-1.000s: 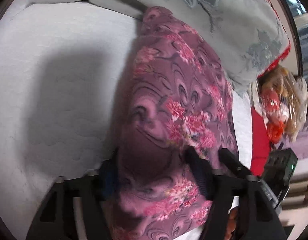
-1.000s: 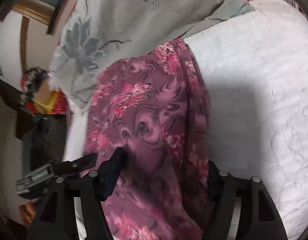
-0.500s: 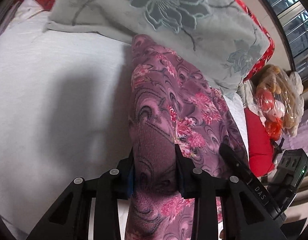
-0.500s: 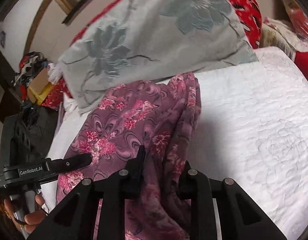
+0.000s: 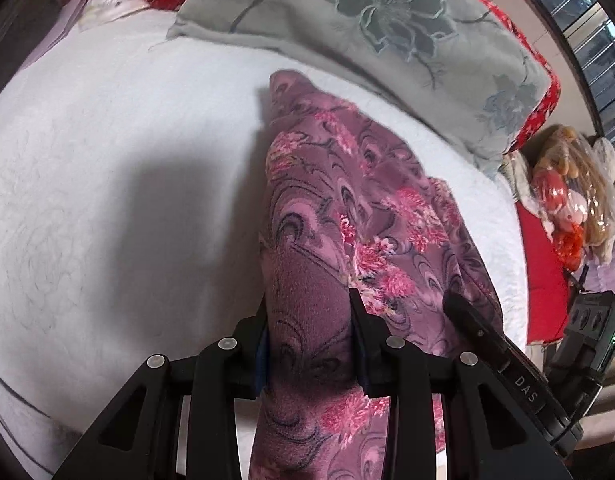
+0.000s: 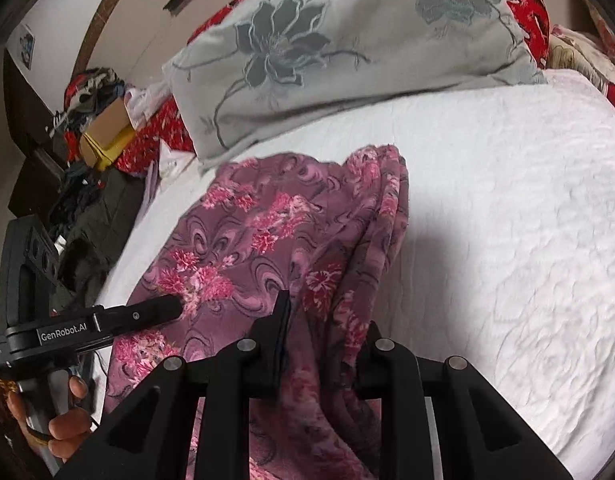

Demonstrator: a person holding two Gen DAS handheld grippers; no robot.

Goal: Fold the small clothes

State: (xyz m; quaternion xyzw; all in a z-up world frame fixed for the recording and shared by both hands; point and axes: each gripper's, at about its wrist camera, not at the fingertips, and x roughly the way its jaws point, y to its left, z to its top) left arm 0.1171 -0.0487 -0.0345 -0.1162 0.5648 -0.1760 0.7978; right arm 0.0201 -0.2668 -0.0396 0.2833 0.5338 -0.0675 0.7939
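One purple floral garment (image 5: pixel 371 208) lies lengthwise on the white quilted bed (image 5: pixel 107 184), its far end just short of the one grey flowered pillow (image 5: pixel 387 28) at the head. Two tools are on it, one at each side of its near end. The left tool (image 5: pixel 309 320) is clamped on a bunched fold of the cloth, both fingers pressed against it. The right tool (image 6: pixel 327 320) likewise grips the layered right edge of the garment (image 6: pixel 275 240) between its two fingers. One hand (image 6: pixel 55 412) holds the left tool's handle.
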